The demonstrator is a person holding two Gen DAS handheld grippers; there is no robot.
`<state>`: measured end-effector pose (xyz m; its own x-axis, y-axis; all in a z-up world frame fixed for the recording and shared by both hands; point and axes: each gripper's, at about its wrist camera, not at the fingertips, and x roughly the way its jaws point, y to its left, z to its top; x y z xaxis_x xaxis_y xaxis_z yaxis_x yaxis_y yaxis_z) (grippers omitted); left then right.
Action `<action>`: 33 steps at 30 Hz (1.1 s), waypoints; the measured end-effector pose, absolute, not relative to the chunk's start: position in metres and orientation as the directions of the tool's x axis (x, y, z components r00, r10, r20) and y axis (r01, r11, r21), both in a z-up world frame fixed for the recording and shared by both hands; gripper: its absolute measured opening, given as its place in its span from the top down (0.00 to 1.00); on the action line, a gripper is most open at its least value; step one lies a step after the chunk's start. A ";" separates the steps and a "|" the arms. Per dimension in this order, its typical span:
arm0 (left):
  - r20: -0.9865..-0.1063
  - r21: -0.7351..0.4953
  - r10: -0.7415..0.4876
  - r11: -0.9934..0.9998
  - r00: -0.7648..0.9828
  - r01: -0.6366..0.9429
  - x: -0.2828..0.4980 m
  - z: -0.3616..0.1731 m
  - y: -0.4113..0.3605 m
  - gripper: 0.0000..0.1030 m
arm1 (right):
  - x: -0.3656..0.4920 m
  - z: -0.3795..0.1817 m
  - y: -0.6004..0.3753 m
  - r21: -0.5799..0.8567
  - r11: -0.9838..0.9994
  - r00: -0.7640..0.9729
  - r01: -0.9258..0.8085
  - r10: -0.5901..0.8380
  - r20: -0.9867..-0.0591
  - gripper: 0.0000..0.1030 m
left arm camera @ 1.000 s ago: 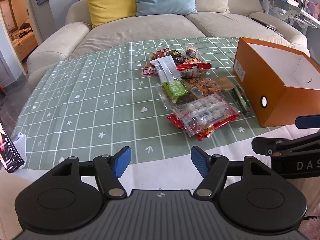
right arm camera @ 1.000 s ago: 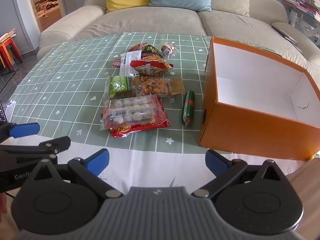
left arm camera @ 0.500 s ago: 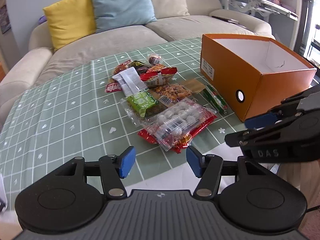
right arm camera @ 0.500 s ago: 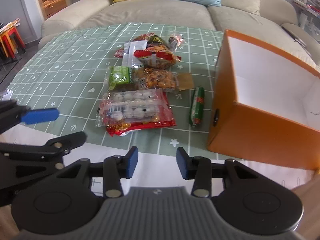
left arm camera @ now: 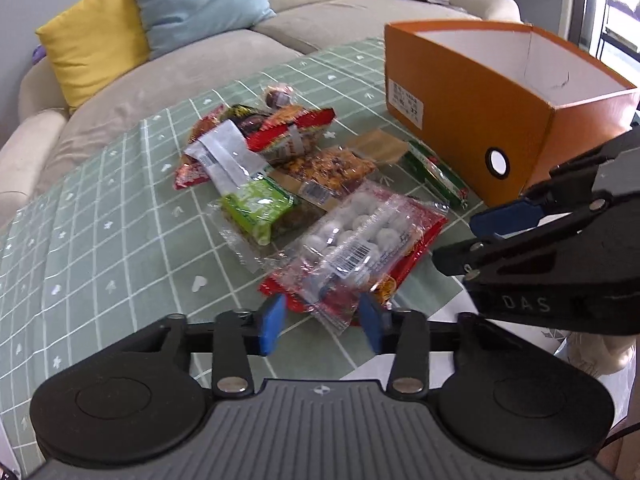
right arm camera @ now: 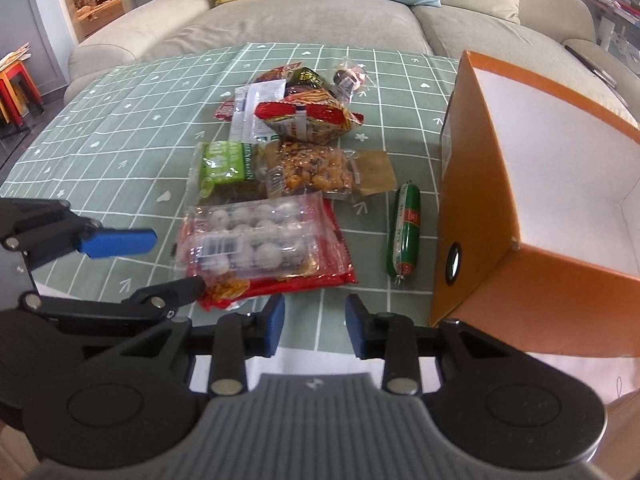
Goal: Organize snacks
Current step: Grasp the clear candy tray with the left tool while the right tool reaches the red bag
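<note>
Your box (right arm camera: 516,184) fills the right of the right wrist view, mouth up and nothing showing inside, its long axis running from the lower right toward the upper middle; the short end with the round hole faces you. The snacks lie in a heap at the centre of the green cloth (right arm camera: 120,120), just left of the box.

The likely step is the first pick, of the nearest thing: the clear pack (left arm camera: 352,240) of white balls lying on a red bag (left arm camera: 420,228). In the left wrist view its long axis runs from lower left to upper right, and one corner lies between the fingers of your left gripper (left arm camera: 322,326), which is spread and grips nothing. Close on the film edge alone, or the red bag may come too. Lift slowly, since the film looks slippery.

Your right gripper (right arm camera: 314,326) is spread too, empty, low in its frame. The green sausage (right arm camera: 406,232) lies just beside the box, parallel to its long wall, one tip toward you.
</note>
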<state>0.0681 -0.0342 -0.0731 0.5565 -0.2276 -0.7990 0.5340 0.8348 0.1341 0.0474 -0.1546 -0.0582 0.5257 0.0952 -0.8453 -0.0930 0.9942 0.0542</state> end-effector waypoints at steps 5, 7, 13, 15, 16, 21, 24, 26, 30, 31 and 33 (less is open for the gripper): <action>-0.792 0.091 -0.247 0.856 0.558 0.509 0.071 -0.075 -0.033 0.79 | 0.051 -0.064 -0.156 0.059 0.994 0.528 -0.092 0.099 -0.844 0.69; -0.790 0.090 -0.232 0.871 0.567 0.483 0.070 -0.073 -0.029 0.93 | 0.050 -0.064 -0.156 0.063 0.994 0.535 -0.092 0.103 -0.839 0.69; -0.802 0.113 -0.130 0.925 0.583 0.362 0.067 -0.066 -0.006 0.96 | 0.052 -0.064 -0.151 0.094 0.989 0.539 -0.118 0.143 -0.830 0.60; -0.806 0.124 -0.101 0.935 0.583 0.333 0.065 -0.064 0.001 0.96 | 0.052 -0.064 -0.148 0.120 0.984 0.535 -0.131 0.172 -0.827 0.52; -0.808 0.127 -0.088 0.939 0.582 0.319 0.065 -0.063 0.004 0.96 | 0.052 -0.064 -0.146 0.130 0.981 0.533 -0.142 0.186 -0.826 0.49; -0.823 0.147 -0.021 0.958 0.568 0.247 0.063 -0.063 0.015 0.96 | 0.052 -0.067 -0.132 0.161 0.961 0.506 -0.223 0.255 -0.824 0.49; -0.824 0.179 0.027 0.960 0.566 0.214 0.059 -0.064 0.017 0.97 | 0.052 -0.065 -0.129 0.202 0.949 0.492 -0.244 0.300 -0.817 0.45; -0.821 0.220 0.076 0.957 0.565 0.191 0.059 -0.067 0.020 0.98 | 0.048 -0.063 -0.124 0.192 0.943 0.494 -0.272 0.308 -0.813 0.42; -0.836 0.240 0.130 0.960 0.533 0.143 0.061 -0.073 0.031 0.99 | 0.043 -0.063 -0.120 0.171 0.939 0.482 -0.297 0.303 -0.822 0.42; -0.839 0.244 0.135 0.960 0.527 0.141 0.060 -0.074 0.032 1.00 | 0.044 -0.065 -0.121 0.171 0.941 0.478 -0.291 0.298 -0.826 0.42; -0.845 0.246 0.130 0.956 0.519 0.160 0.056 -0.074 0.031 1.00 | 0.048 -0.068 -0.123 0.162 0.951 0.468 -0.262 0.272 -0.841 0.46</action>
